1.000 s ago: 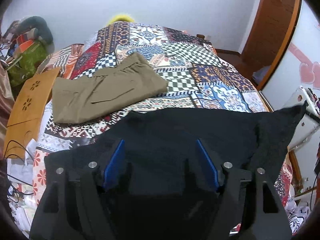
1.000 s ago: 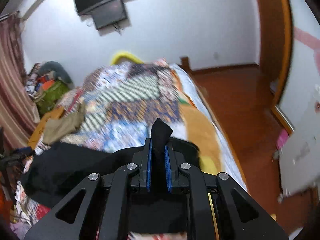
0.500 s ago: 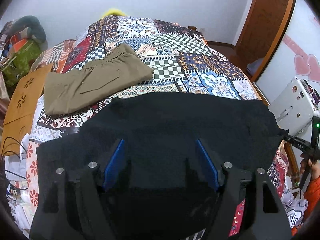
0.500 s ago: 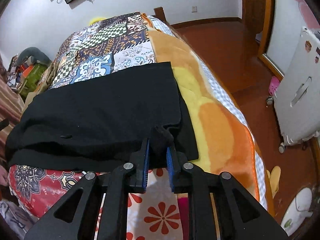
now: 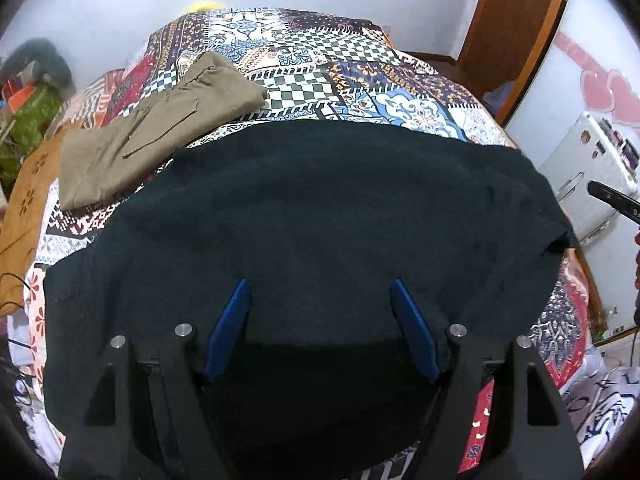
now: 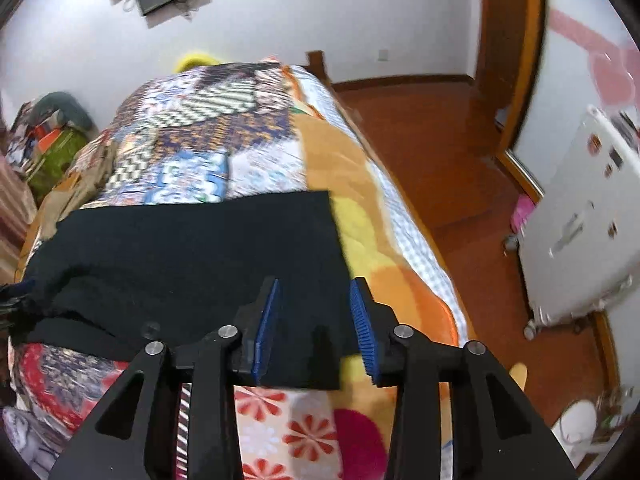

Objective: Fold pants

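Black pants point(image 5: 320, 216) lie spread flat across the near end of the patterned bed; they also show in the right wrist view point(image 6: 192, 248). My left gripper point(image 5: 320, 292) is open above their near middle and holds nothing. My right gripper point(image 6: 314, 292) is open over the pants' right near corner, with nothing between its blue pads point(image 6: 362, 320). Its tip pokes into the left wrist view at the right edge point(image 5: 612, 200).
Folded khaki pants point(image 5: 160, 124) lie on the bed's far left. A wooden board point(image 5: 28, 196) leans at the left bedside. A white suitcase point(image 6: 580, 232) stands on the wooden floor at right. An orange blanket point(image 6: 380, 248) covers the bed's right edge.
My right gripper has let go of the black pants' corner, opened and lifted back. The pants have settled flat on the bed. The left gripper has stayed open above them.
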The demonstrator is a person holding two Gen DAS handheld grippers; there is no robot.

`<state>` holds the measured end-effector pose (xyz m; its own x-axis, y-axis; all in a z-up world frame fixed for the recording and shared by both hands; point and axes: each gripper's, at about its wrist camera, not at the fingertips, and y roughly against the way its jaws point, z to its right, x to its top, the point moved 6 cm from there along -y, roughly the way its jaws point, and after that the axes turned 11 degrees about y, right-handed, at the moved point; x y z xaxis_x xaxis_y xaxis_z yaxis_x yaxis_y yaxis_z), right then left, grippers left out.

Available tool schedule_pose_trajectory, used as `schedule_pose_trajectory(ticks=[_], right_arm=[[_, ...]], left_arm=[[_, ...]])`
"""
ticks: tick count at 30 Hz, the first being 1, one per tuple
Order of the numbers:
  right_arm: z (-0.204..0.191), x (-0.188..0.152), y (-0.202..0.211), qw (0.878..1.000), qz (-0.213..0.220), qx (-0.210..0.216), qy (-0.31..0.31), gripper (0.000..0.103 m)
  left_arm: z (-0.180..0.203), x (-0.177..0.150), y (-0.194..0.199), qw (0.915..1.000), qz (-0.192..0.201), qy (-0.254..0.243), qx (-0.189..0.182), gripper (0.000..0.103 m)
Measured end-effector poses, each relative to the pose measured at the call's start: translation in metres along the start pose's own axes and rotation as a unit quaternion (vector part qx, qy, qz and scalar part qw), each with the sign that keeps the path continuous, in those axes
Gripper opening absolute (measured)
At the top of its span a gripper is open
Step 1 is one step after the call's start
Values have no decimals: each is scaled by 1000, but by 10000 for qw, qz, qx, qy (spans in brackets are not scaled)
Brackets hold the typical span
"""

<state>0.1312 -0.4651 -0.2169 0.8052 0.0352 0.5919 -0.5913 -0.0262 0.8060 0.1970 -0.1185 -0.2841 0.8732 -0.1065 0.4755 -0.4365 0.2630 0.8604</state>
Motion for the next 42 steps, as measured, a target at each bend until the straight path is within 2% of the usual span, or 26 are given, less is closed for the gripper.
schedule_pose_trajectory(ticks=[3, 10, 15, 20, 25, 32, 34, 39, 42], right_arm=[[-27, 23, -4, 9991, 137, 213, 340, 39], [-110, 86, -21, 9882, 487, 925, 1116, 43], [-184, 128, -36, 9714, 640, 1452, 1769, 45], [-251, 151, -54, 9515, 603, 1867, 2369, 49], [-306, 156, -87, 9315, 349, 2056, 2979, 52], [-356, 154, -130, 9099, -290, 2554, 3255, 53], [-367, 150, -139, 9034, -444, 2708, 3294, 53], [-389, 139, -163, 8894, -947, 2972, 3343, 53], [-398, 131, -170, 8809, -1223, 3122, 3340, 38]], left_arm=[[-19, 8, 10, 9996, 124, 265, 2, 73], [-105, 29, 47, 9920, 733, 782, 670, 73], [-178, 40, 59, 9816, 869, 1203, 1203, 73], [-238, 47, 59, 9734, 829, 1478, 1540, 73], [-267, 46, 44, 9737, 621, 1552, 1549, 73], [-279, 35, 0, 9765, 178, 1625, 1405, 73], [-281, 31, -11, 9780, 50, 1622, 1309, 73], [-279, 31, -19, 9808, 30, 1701, 956, 73], [-277, 31, -24, 9815, -1, 1756, 761, 72]])
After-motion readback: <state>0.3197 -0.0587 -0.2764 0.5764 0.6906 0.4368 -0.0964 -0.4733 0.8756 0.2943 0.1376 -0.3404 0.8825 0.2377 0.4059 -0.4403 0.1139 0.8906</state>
